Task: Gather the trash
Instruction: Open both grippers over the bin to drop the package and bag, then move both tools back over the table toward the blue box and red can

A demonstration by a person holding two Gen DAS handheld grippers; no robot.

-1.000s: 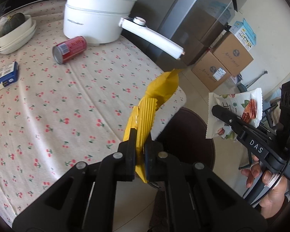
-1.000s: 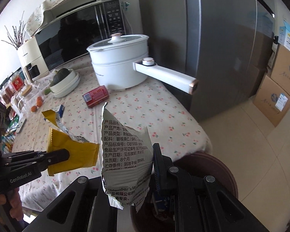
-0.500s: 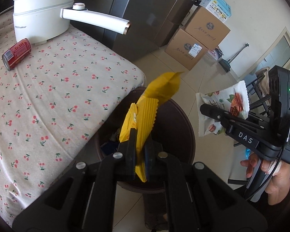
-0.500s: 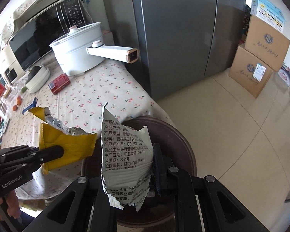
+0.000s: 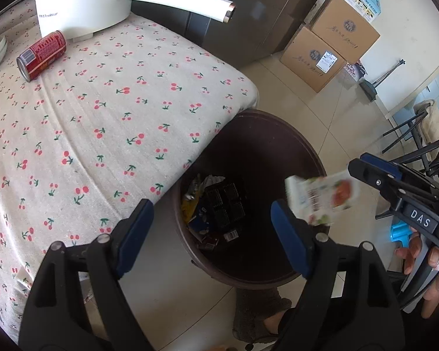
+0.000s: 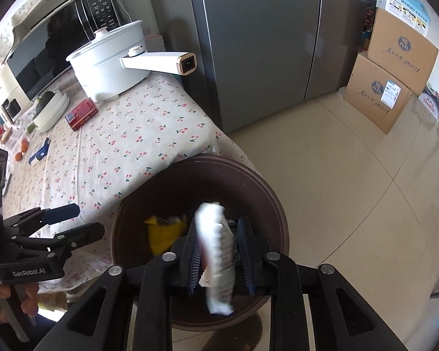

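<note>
A: In the left wrist view, what do you see from left to right?

B: At the upper left, a red can (image 5: 41,55) lies on its side on the cherry-print tablecloth (image 5: 108,122), near the white electric pot (image 5: 82,3). In the lower middle, the left gripper (image 5: 212,231) has just been opening; its jaws stand wide apart and nothing is between them. Below this gap is the dark brown trash bin (image 5: 278,134), with wrappers and a black tray at its bottom.

A: And the right side of that frame?

B: The white snack bag (image 5: 322,197) is there, blurred, over the bin's right rim, just beside the tip of the right gripper (image 5: 363,166). A hand (image 5: 427,272) holds this gripper at the right edge.

A: What does the right wrist view show?

B: At the left, the left gripper (image 6: 73,219) is open and empty. In the middle, the yellow wrapper (image 6: 165,232) is inside the trash bin (image 6: 272,204). The right gripper (image 6: 219,251) has also just been opening. The snack bag (image 6: 218,257) is between its blue pads (image 6: 248,254), blurred, and a small gap shows on the right side, so the pads do not seem to press it.
</note>
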